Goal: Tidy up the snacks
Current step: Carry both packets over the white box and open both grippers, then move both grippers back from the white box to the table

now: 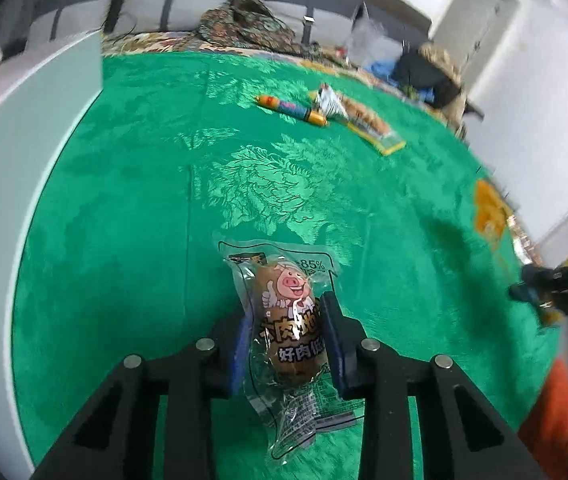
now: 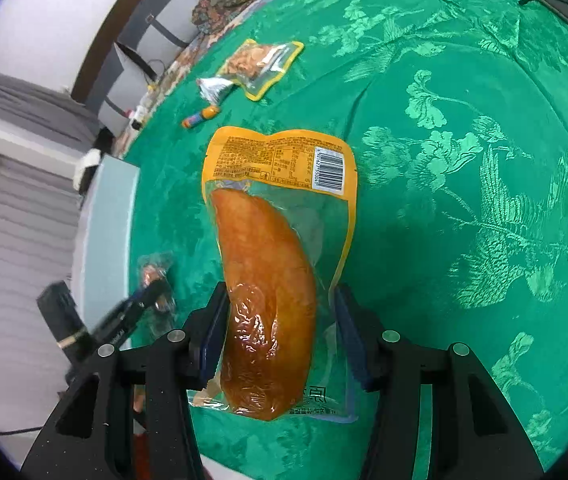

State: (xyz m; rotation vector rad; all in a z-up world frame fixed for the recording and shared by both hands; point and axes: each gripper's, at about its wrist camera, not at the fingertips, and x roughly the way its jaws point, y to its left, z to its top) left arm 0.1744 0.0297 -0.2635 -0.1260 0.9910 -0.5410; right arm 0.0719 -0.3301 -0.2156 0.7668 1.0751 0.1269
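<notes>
Left gripper (image 1: 286, 336) pinches the sausage packet (image 1: 288, 320) across its middle, blue pads against both sides; packet's long axis runs straight ahead between the fingers, over the green tablecloth (image 1: 123, 200). Right gripper (image 2: 279, 336) clamps the yellow pouch (image 2: 279, 216) at its lower end; pouch points forward, barcode end farthest from the gripper.

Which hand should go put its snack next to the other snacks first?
Probably the right. The right gripper already holds the orange snack pouch lifted over the green cloth. The left gripper clamps the pig-picture sausage pack, which looks low on the cloth.
</notes>
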